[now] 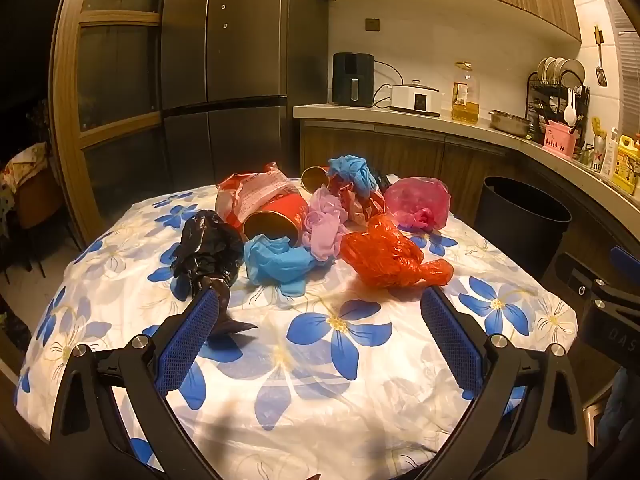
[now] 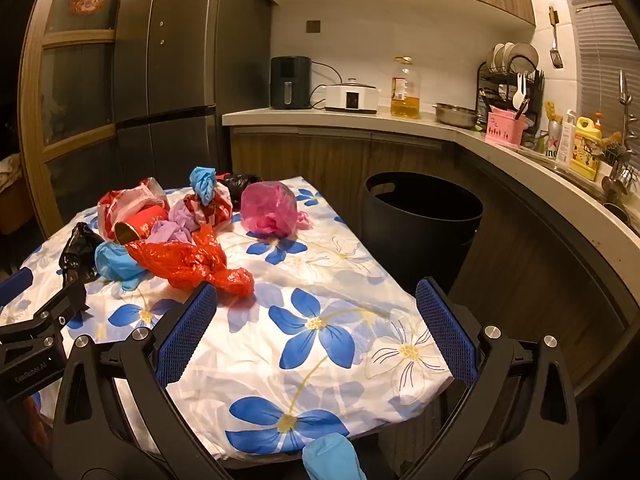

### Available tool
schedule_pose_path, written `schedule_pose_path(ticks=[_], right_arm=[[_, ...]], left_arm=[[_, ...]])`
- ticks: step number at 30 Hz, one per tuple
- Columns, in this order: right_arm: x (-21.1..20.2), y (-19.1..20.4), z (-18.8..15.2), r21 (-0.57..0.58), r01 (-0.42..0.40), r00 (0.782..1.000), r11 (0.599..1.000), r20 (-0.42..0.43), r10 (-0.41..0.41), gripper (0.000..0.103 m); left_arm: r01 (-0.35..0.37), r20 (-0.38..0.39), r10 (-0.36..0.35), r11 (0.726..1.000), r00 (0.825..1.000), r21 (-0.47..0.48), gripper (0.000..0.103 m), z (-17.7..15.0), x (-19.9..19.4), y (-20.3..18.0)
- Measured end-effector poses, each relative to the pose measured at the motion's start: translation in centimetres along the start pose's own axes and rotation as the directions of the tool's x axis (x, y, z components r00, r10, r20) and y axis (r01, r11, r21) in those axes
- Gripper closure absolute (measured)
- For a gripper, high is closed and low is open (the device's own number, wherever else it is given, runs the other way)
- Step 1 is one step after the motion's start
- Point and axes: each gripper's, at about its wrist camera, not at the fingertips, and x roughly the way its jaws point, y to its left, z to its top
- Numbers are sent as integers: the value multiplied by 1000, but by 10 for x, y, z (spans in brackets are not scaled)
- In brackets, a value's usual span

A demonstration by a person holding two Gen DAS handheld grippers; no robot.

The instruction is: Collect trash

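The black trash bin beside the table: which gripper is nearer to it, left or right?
Right. The right gripper hangs over the table's corner next to the black trash bin; the left gripper is farther along the table, facing the trash pile.

Partly hidden and cut-off things around the table

The far black bag (image 2: 239,182) shows only a sliver behind the heap. The bin (image 1: 522,216) has its base hidden behind the table's (image 1: 280,420) right edge. A blue glove-like piece (image 2: 332,458) is cut off by the right wrist view's bottom edge. Labels on the bottles (image 2: 585,147) at the far right are too small to read, and the can's (image 1: 276,222) inside is dark.
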Motion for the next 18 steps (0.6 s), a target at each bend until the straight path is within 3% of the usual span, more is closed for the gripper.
schedule_pose_path(ticks=[18], right_arm=[[0, 0, -1, 0, 3, 1000, 1000, 5, -3, 5]], left_arm=[[4, -3, -4, 1000, 1000, 1, 6, -1, 1, -1]])
